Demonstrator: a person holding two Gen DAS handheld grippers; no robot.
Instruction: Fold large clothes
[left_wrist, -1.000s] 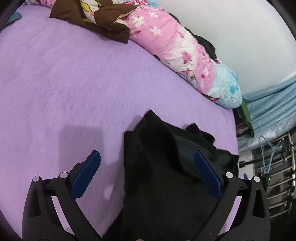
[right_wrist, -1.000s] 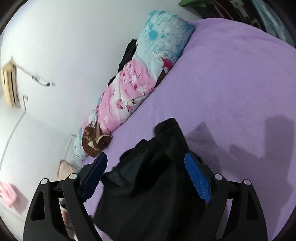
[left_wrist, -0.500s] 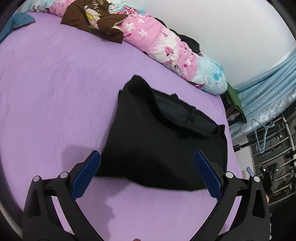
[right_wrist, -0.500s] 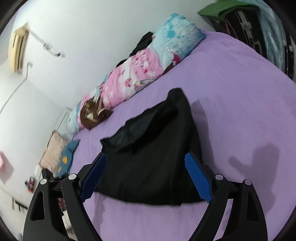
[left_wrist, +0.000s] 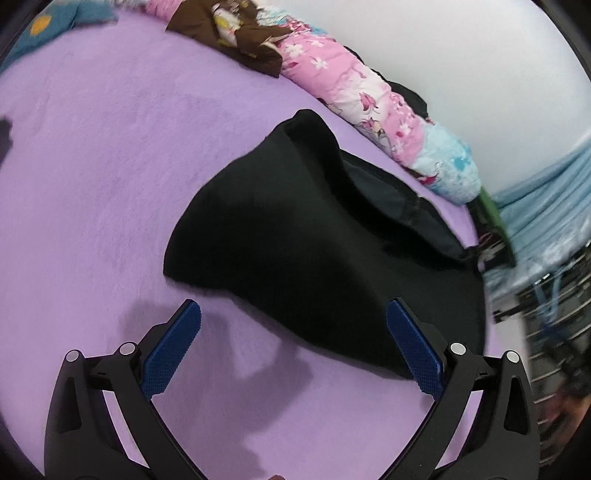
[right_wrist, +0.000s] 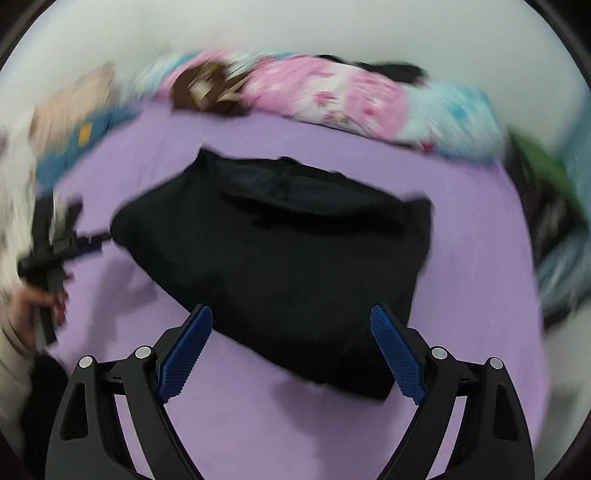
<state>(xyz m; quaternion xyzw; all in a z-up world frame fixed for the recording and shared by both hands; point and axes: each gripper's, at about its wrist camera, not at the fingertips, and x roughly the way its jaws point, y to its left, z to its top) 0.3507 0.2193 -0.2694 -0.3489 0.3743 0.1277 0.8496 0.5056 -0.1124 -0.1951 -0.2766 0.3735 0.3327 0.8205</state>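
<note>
Left wrist view, surface: a bed with a purple fleece cover (left_wrist: 110, 166) fills most of the picture; a white wall (left_wrist: 461, 55) stands behind it.
Left wrist view, room: a light blue curtain (left_wrist: 546, 206) hangs at the right edge, with a metal rack (left_wrist: 554, 302) below it.
Left wrist view, count: one black garment (left_wrist: 314, 240), one long pink and blue floral pillow (left_wrist: 388, 122), one brown printed cloth (left_wrist: 236, 40) on the far end of the pillow.
Left wrist view, garment: it lies flat on the bed, folded over, near the pillow but apart from it.
Left wrist view, tool: the left tool (left_wrist: 293, 339) is released, its two blue pads spread wide, nothing between them; it hangs above the bed just beside the near edge of the garment.
Right wrist view, surface: the same purple bed (right_wrist: 480, 295), strongly blurred at the edges.
Right wrist view, count: one black garment (right_wrist: 277, 251), one floral pillow (right_wrist: 351, 99).
Right wrist view, tool: the right tool (right_wrist: 291, 339) is released and empty, above the near edge of the garment.
Only in the right wrist view: the person's hand holding the left tool (right_wrist: 55, 251) at the left edge, and a beige cushion (right_wrist: 70, 110).
Only in the left wrist view: the rack.
</note>
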